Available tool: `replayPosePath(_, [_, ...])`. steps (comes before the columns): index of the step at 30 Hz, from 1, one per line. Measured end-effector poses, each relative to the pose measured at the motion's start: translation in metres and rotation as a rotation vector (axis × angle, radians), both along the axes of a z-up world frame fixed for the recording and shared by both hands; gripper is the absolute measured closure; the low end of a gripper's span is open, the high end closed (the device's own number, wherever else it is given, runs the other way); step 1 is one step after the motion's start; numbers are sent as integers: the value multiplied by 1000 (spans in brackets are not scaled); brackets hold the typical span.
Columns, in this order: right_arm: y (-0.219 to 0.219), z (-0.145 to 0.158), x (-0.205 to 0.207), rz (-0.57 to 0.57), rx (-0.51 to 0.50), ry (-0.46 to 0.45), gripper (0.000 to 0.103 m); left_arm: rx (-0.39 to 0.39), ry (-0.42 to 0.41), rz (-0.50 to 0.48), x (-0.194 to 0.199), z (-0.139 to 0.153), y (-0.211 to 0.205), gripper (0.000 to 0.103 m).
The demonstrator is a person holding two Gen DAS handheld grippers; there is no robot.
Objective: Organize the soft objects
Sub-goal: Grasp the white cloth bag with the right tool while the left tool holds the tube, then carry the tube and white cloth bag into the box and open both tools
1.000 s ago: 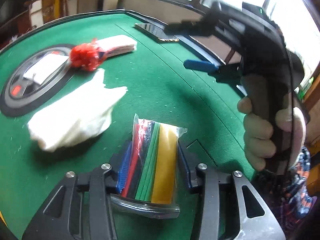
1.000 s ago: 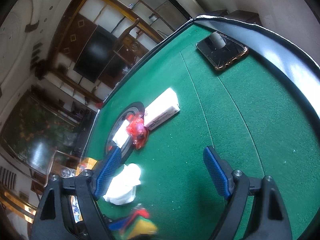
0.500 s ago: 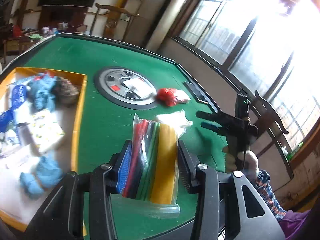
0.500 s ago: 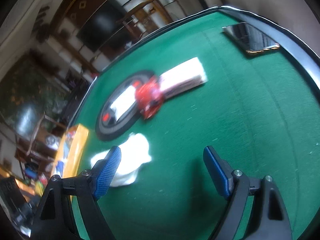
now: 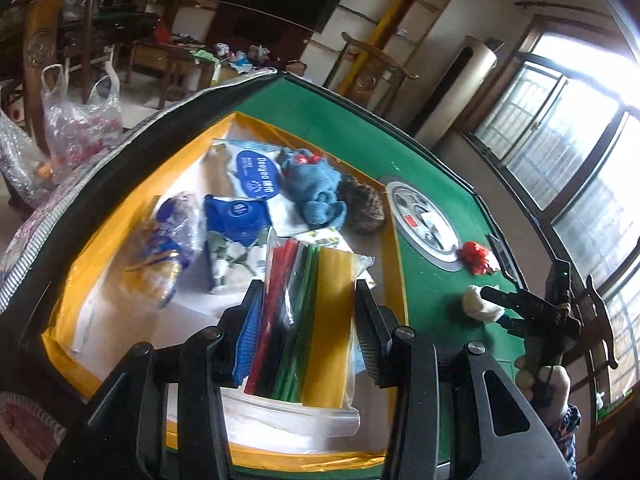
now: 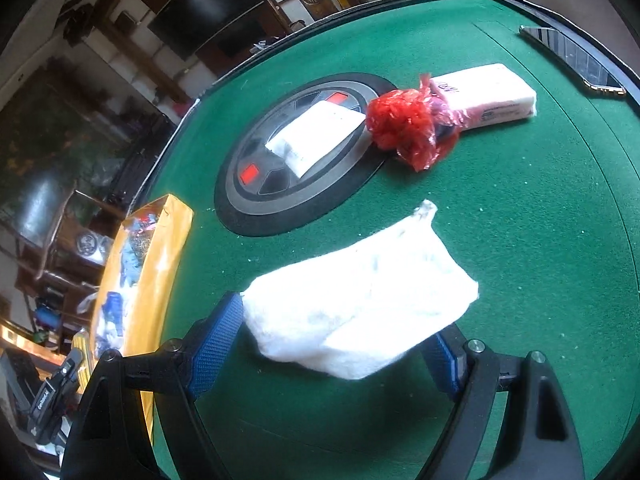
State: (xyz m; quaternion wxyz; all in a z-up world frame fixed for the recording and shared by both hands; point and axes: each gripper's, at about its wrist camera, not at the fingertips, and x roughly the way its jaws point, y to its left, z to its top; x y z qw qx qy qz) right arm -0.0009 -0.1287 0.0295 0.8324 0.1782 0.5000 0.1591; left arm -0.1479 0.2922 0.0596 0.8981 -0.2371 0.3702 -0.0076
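Clamped between the left gripper's (image 5: 306,316) fingers is a clear zip bag of coloured strips (image 5: 308,320), held above the yellow-rimmed tray (image 5: 132,196), which already holds a blue knitted toy (image 5: 316,192) and several packets. Over on the right, the right gripper (image 6: 332,344) has its fingers wide apart on either side of a white wad of cotton (image 6: 360,300) lying on the green tabletop (image 6: 540,208); whether the pads touch it is unclear. Beyond lie a red plastic bundle (image 6: 404,124) and a tissue pack (image 6: 492,96).
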Motion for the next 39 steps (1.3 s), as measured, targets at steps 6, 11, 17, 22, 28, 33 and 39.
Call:
replayPosePath(6, [7, 9, -2, 4, -60, -40, 63, 2, 44, 129, -7, -14, 33, 48])
replayPosePath(11, [16, 29, -10, 31, -64, -96, 74, -36, 12, 138, -16, -9, 47, 40])
replayPosePath(17, [46, 64, -26, 105, 10, -159, 73, -71, -47, 176, -33, 9, 59, 30])
replayPosePath(22, [110, 85, -49, 309, 44, -186, 73, -36, -69, 193, -37, 16, 58, 30])
replayPosePath(28, [196, 82, -82, 575, 33, -162, 73, -35, -57, 183, -37, 13, 58, 30])
replayPosePath(33, [242, 63, -111, 755, 17, -102, 73, -24, -48, 184, -39, 11, 58, 30])
replayPosePath(39, [276, 30, -114, 807, -114, -43, 73, 49, -46, 191, -39, 14, 49, 30])
